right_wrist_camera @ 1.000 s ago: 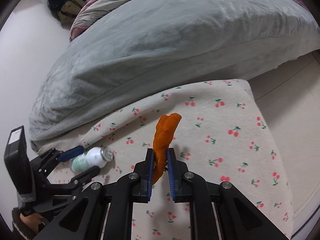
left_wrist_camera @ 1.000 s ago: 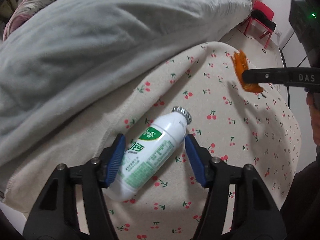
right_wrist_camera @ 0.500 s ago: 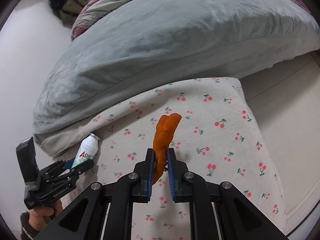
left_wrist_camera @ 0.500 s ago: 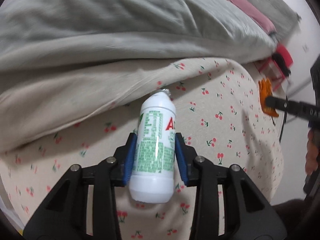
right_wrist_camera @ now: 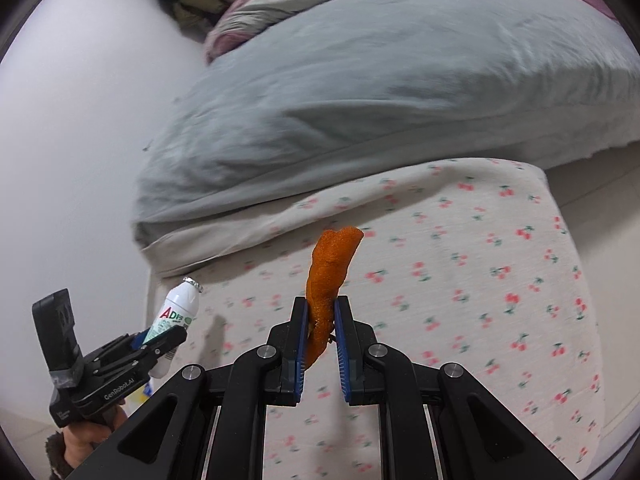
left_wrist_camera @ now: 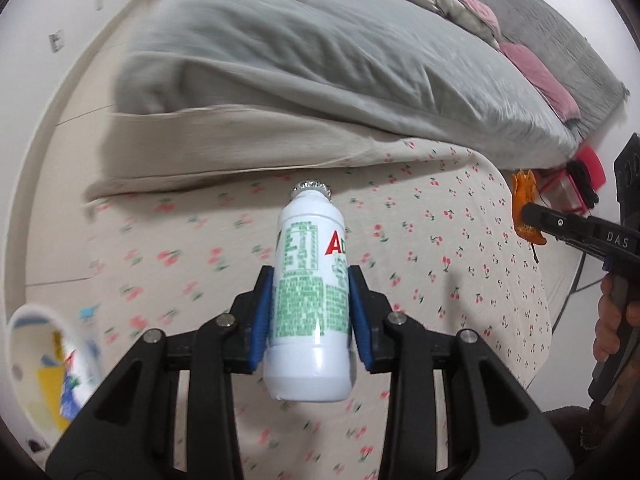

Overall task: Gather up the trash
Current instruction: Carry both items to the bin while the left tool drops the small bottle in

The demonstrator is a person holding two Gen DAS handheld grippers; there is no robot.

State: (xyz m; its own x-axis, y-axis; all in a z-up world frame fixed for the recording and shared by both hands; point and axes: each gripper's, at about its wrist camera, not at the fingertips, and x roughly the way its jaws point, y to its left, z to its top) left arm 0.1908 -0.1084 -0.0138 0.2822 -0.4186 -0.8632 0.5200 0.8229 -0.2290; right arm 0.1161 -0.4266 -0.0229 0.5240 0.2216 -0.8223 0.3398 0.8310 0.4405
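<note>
We see the left gripper [left_wrist_camera: 310, 312] clamped on a white plastic bottle [left_wrist_camera: 309, 300] — blue pads pressed against its green-printed label, foil cap pointing away, the bottle lifted above the cherry-print sheet [left_wrist_camera: 440, 248]. The right gripper [right_wrist_camera: 321, 336] pinches a rough orange peel [right_wrist_camera: 330, 276], which stands up between its nearly closed fingers, also clear of the sheet. Behind both lies a soft, bulky grey duvet [left_wrist_camera: 320, 52] over the bed. At the left view's lower left edge a white, round-rimmed container [left_wrist_camera: 38, 364] with colourful contents shows — possibly a bin, too blurred to tell.
</note>
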